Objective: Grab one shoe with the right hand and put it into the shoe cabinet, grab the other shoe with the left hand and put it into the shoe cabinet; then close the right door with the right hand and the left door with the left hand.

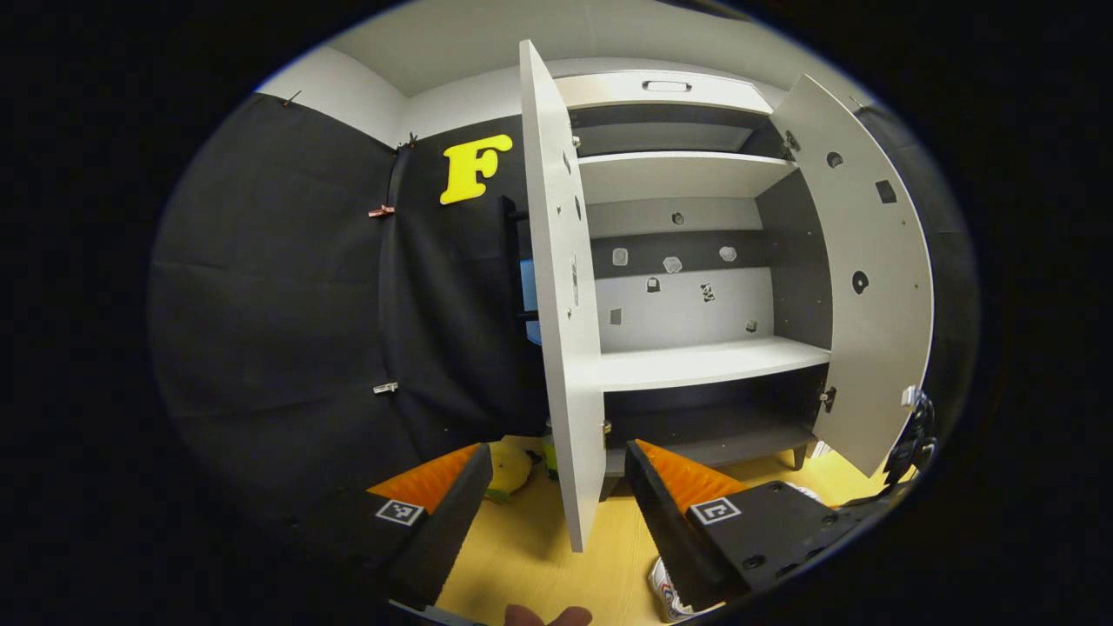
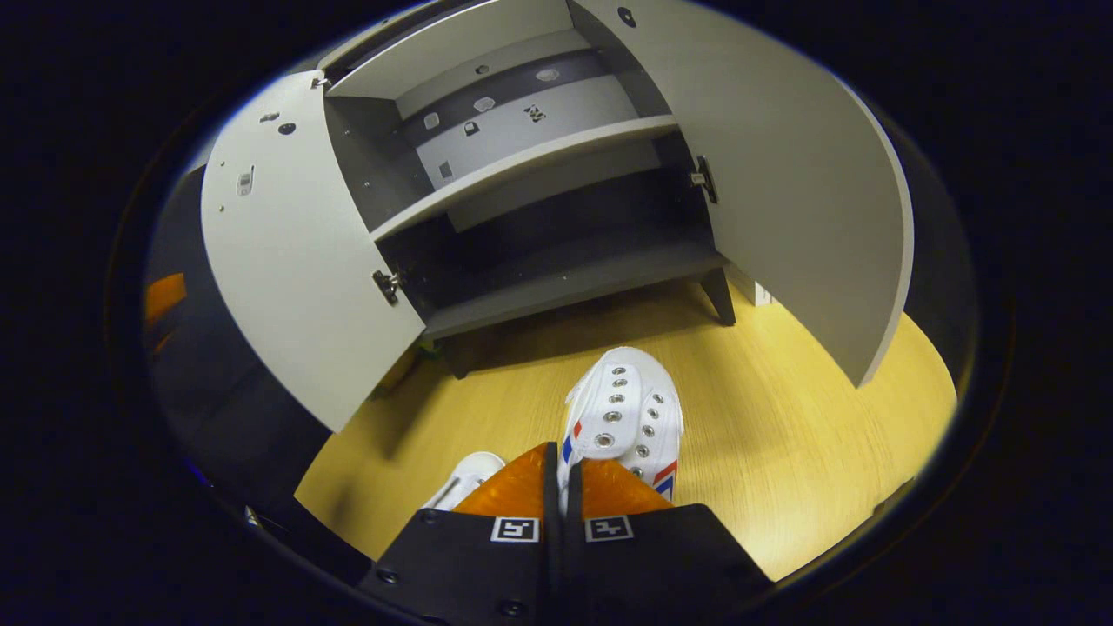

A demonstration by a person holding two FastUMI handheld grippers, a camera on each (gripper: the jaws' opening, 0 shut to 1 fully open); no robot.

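Across both views: we are seeing the shoe cabinet (image 1: 696, 261) standing with both doors swung wide on the wooden floor (image 2: 783, 452).
Left gripper: we are looking along the left gripper (image 1: 556, 496), low in the left gripper view — its fingers are standing well apart with nothing between them.
Left door: the left door (image 1: 565, 296) is showing edge-on at centre frame, rising between the two spread fingers.
Right door: the right door (image 1: 869, 296) is hanging open at the right of the frame.
Right gripper: we are seeing the right gripper (image 2: 559, 487) at the bottom centre of the right gripper view, its fingers drawn together on the heel edge of a white shoe (image 2: 626, 417).
White shoe: it is pointing toes-first toward the cabinet, in front of the bottom shelf (image 2: 574, 278) — whether it is resting on the floor, we cannot tell.
Second shoe: the second shoe (image 2: 465, 482) is peeking out at lower left of the right fingers.
Beside the cabinet: a yellow toy (image 1: 509, 469) is lying on the floor, lower centre.
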